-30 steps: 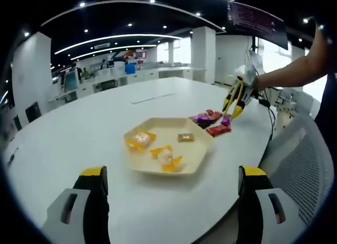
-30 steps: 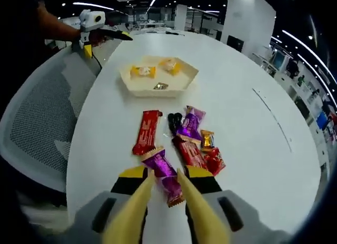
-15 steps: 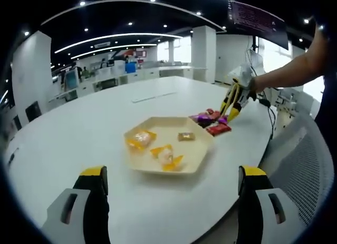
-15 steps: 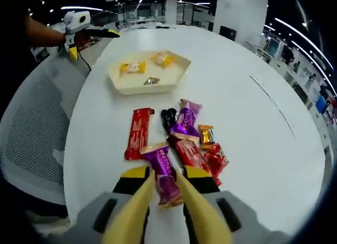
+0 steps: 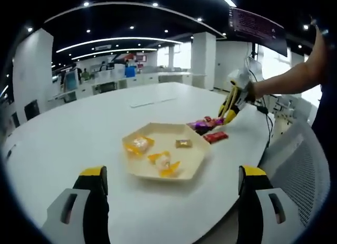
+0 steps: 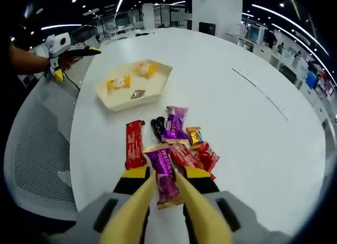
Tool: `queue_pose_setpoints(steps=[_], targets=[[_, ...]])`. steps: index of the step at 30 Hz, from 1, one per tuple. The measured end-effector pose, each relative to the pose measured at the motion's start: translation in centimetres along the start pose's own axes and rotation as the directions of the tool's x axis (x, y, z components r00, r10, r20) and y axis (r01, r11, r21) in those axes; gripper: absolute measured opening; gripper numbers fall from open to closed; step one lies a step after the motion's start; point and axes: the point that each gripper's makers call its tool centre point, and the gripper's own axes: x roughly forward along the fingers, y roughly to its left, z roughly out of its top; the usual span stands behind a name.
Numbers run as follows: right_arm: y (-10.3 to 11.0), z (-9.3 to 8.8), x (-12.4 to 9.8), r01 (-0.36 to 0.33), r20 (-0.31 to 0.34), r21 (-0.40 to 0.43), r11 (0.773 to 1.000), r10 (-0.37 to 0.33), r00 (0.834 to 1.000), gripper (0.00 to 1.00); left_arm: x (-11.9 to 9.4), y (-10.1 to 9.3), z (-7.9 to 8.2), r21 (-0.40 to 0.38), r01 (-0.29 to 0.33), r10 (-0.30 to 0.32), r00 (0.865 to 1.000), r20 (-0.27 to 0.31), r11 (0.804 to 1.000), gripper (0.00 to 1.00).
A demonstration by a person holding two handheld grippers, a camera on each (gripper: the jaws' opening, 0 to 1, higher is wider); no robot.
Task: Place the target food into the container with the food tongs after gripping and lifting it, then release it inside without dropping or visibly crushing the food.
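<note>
Right gripper view: roughly six wrapped snacks [image 6: 174, 146], three in tray [image 6: 158, 91].

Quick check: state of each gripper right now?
Left gripper: open, holding nothing.
Right gripper: its yellow tongs straddle the purple candy bar; cannot tell whether clamped.

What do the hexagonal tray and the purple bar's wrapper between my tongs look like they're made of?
Tray: matte cream, thin upturned rim, probably moulded pulp or plastic; can't tell which. Purple bar: glossy crinkled wrapper with highlights and crimped ends, likely plastic film or foil.
</note>
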Motion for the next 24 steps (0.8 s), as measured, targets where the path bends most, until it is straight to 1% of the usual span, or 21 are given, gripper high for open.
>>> queue_pose_setpoints(steps=[3, 4, 5, 6, 7, 10, 11, 13, 15, 18, 20, 24], targets=[[-0.2, 0.6, -0.6, 0.013, 0.005, -0.001, 1.0, -0.013, 1.0, 0.23, 0.0, -0.1, -0.1, -0.004, 0.007, -0.007, 1.0, -0.007, 1.0, 1.0], [-0.3, 0.7, -0.8, 0.016, 0.005, 0.0, 1.0, -0.016, 1.0, 0.23, 0.1, 0.1, -0.3, 0.003, -0.005, 0.005, 1.0, -0.014, 1.0, 1.0], [-0.4, 0.9, -0.9, 0.018, 0.008, 0.003, 1.0, -0.018, 1.0, 0.23, 0.1, 0.2, -0.3, -0.008, -0.012, 0.012, 1.0, -0.017, 1.0, 1.0], [-0.5, 1.1, -1.1, 0.015, 0.014, 0.01, 1.0, -0.016, 1.0, 0.23, 0.1, 0.1, -0.1, -0.025, -0.001, 0.001, 1.0, -0.003, 1.0, 1.0], [-0.5, 1.3, -1.2, 0.015, 0.015, 0.014, 1.0, -0.016, 1.0, 0.23, 0.0, 0.1, 0.1, -0.02, -0.005, 0.005, 1.0, 0.004, 1.0, 1.0], [-1.0, 1.8, -1.5, 0.031, 0.017, 0.032, 0.999, -0.031, 0.999, 0.23, 0.0, 0.3, 0.0, -0.014, -0.014, 0.014, 1.0, 0.001, 1.0, 1.0], [-1.3, 2.2, -1.6, 0.035, 0.029, 0.048, 0.998, -0.036, 0.999, 0.23, 0.0, 0.3, 0.0, -0.01, -0.016, 0.016, 1.0, 0.002, 1.0, 1.0], [-1.6, 2.7, -1.8, 0.049, 0.028, 0.048, 0.998, -0.05, 0.998, 0.23, -0.1, 0.3, -0.1, -0.005, -0.018, 0.018, 1.0, 0.0, 1.0, 1.0], [-1.9, 3.4, -2.1, 0.057, 0.036, 0.067, 0.996, -0.06, 0.998, 0.23, -0.1, 0.3, 0.0, -0.003, -0.021, 0.021, 1.0, 0.0, 1.0, 1.0], [-2.0, 4.4, -2.5, 0.061, 0.047, 0.079, 0.995, -0.064, 0.997, 0.23, -0.1, 0.6, -0.3, -0.004, -0.029, 0.029, 1.0, -0.012, 1.0, 0.99], [-2.0, 5.5, -2.7, 0.063, 0.055, 0.066, 0.996, -0.067, 0.996, 0.23, -0.2, 0.5, 0.0, -0.005, -0.029, 0.029, 1.0, -0.004, 1.0, 0.99], [-1.6, 6.9, -2.5, 0.053, 0.064, 0.036, 0.998, -0.055, 0.996, 0.23, -0.1, 0.5, 0.0, -0.007, -0.027, 0.027, 1.0, -0.005, 1.0, 0.99]])
